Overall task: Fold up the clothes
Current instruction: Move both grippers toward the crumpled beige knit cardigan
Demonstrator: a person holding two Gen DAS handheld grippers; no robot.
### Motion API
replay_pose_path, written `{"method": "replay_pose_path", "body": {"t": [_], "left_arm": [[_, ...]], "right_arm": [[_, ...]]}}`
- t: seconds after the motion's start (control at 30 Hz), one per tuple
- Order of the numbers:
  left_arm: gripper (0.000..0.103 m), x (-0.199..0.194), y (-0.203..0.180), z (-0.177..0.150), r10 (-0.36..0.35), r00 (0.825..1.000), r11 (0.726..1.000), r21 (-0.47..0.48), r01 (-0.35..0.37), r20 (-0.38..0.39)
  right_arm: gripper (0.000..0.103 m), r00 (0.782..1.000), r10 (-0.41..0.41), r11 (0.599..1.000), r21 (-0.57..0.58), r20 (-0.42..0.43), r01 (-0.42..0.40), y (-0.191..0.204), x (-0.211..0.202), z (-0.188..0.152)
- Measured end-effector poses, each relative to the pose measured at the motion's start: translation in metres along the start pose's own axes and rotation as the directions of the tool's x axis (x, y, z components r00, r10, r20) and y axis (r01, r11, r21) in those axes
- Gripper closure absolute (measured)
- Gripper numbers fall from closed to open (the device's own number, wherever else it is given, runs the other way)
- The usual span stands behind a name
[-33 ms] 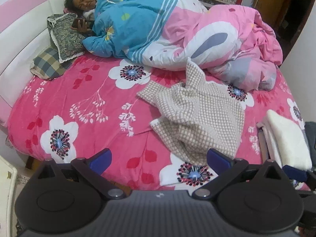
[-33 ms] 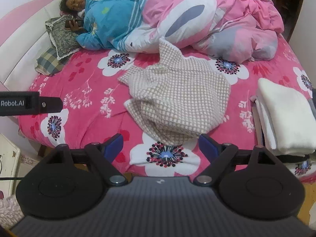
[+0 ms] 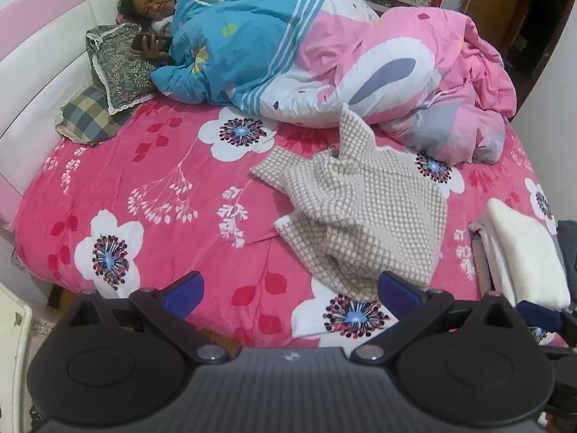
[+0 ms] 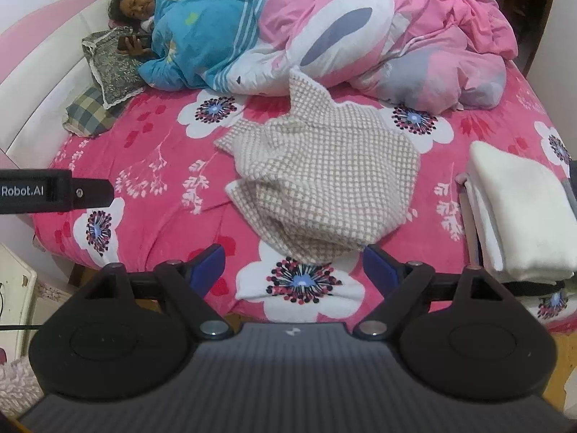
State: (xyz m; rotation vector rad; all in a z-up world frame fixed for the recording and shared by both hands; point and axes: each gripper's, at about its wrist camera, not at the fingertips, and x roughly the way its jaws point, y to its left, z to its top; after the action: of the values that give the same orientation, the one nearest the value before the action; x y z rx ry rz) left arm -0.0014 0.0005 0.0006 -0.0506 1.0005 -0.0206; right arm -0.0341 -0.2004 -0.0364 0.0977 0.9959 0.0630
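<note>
- Left wrist view: left gripper (image 3: 290, 283) has its jaws spread wide with nothing between them, hanging over the near edge of the bed (image 3: 162, 166).
- Crumpled beige checked garment (image 3: 360, 213) lies unfolded on the pink floral sheet at about 1 o'clock from the gripper, apart from both blue fingertips (image 3: 182, 288).
- Folded white stack (image 3: 523, 252) sits at 3 o'clock on the bed's right edge; what lies under it is cut off, hard to tell.
- A person (image 3: 151, 3) lies under a blue-and-pink quilt (image 3: 324, 57) at 11–12 o'clock, holding a phone (image 3: 149, 41).
- Right wrist view: right gripper (image 4: 294, 263) also wide open and empty, with the garment (image 4: 324, 176) at 12 o'clock just beyond the fingertips, not touching.
- Folded white stack (image 4: 519, 205) at 2–3 o'clock.
- Left gripper's body (image 4: 54, 191) enters at 9 o'clock, well apart from the garment.
</note>
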Motion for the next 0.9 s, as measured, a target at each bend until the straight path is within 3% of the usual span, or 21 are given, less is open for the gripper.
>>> {"method": "replay_pose_path", "body": {"t": [0.13,0.27,0.9], "left_arm": [[0.0,-0.008,0.001,-0.016,0.012,0.999,1.0,0.013,-0.013,0.047],[0.0,-0.003,-0.009,-0.006,0.022,0.999,1.0,0.015,-0.021,-0.027],[0.0,0.0,-0.014,-0.007,0.057,0.997,0.998,0.03,-0.056,-0.044]], "right_arm": [[0.019,1.0,0.002,1.0,0.014,-0.003,-0.002,-0.005,-0.002,-0.003],[0.019,1.0,0.004,1.0,0.027,-0.005,-0.004,-0.01,-0.004,-0.006],[0.019,0.999,-0.033,0.999,0.03,-0.027,0.033,-0.008,-0.005,-0.006]]}}
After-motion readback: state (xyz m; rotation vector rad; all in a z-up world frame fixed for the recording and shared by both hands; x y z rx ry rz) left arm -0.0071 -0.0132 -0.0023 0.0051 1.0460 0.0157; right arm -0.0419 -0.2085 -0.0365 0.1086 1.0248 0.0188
